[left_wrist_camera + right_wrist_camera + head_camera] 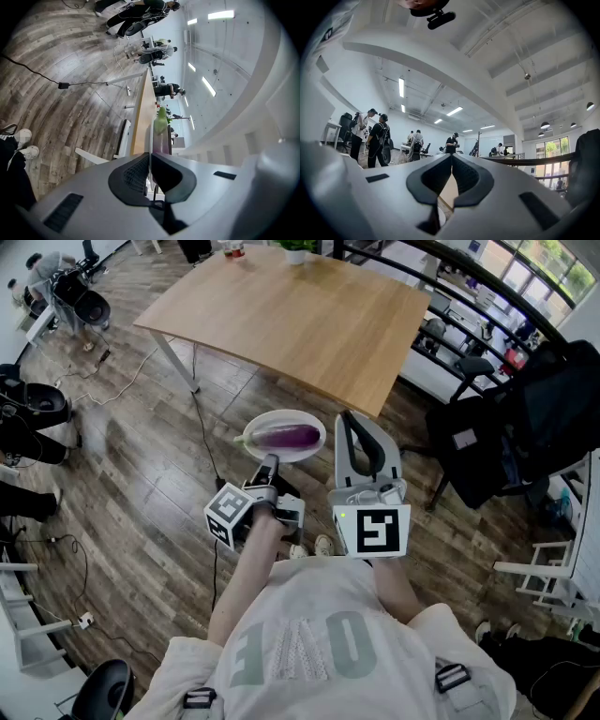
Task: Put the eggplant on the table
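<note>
Left gripper (267, 467) jaws clamped on near rim of plate (302, 454) carrying eggplant (289, 436). Right gripper (451, 163) jaws together, empty, right of plate.

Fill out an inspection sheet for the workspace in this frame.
Surface: wooden table, near part bare.
Job's things: eggplant lying on white plate, carried over the floor, short of the table.
Clutter: potted plant at table's far edge.
Grippers: left hand-held gripper shut on plate rim; right hand-held gripper shut, empty.
Cables: black cable trailing on floor.
Surroundings: wood floor, office chairs, black bags.
</note>
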A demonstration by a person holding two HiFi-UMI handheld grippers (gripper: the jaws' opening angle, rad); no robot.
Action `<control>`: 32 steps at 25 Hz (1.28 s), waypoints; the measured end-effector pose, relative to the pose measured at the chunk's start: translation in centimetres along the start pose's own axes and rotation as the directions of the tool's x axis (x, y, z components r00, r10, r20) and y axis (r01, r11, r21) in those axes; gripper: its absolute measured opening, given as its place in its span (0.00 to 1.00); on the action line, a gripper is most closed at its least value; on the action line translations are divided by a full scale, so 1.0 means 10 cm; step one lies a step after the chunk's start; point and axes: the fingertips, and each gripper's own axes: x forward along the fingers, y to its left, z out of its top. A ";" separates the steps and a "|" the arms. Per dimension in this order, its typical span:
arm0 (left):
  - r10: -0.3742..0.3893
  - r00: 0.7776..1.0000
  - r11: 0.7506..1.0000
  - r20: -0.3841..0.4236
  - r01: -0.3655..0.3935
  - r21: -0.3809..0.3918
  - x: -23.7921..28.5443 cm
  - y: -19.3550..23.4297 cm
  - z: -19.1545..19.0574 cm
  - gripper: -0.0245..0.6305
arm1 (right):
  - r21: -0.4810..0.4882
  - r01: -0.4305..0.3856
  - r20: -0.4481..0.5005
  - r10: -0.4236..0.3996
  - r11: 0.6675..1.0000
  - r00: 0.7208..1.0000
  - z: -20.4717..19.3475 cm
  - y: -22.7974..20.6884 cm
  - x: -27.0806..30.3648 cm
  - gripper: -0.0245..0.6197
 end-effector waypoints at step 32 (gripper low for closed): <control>-0.051 0.997 0.998 -0.056 0.053 0.026 0.37 -0.23 0.49 0.07 | 0.021 0.055 -0.017 -0.055 0.998 0.998 -0.25 0.21 0.52 0.07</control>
